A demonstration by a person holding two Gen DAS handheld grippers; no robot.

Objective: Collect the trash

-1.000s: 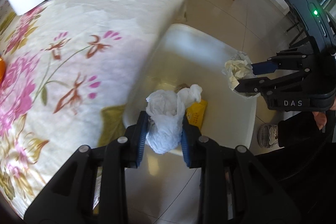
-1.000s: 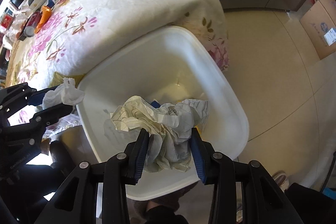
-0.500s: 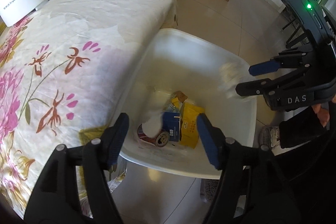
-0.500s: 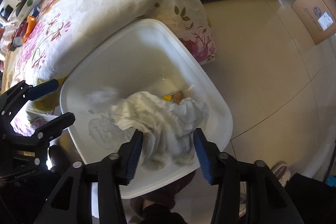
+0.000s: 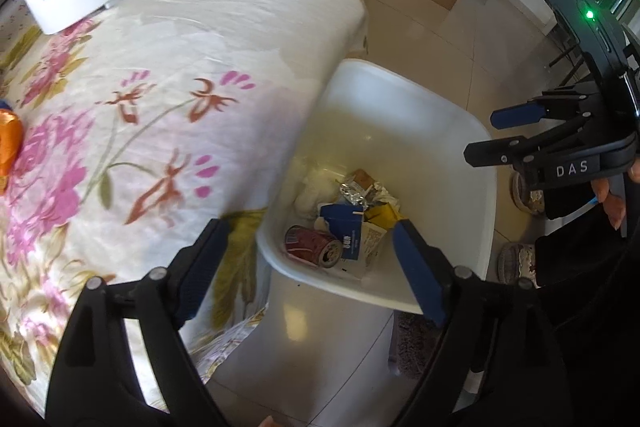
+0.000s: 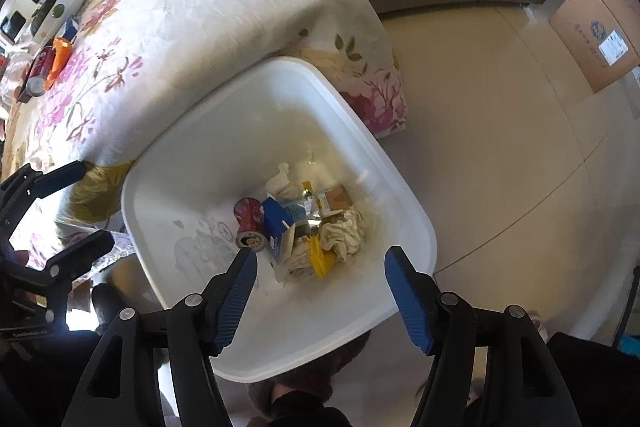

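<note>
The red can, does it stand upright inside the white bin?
No, the red can lies on its side in the white bin, beside the blue carton.

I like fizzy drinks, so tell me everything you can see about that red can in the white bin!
The red can is a metal drink can, red with some white lettering too blurred to read. It lies on its side at the bottom of the white bin, its silver end facing the camera. It looks a little dented. A blue and white carton leans against one side, and crumpled paper lies further off. No gripper touches it.
</note>
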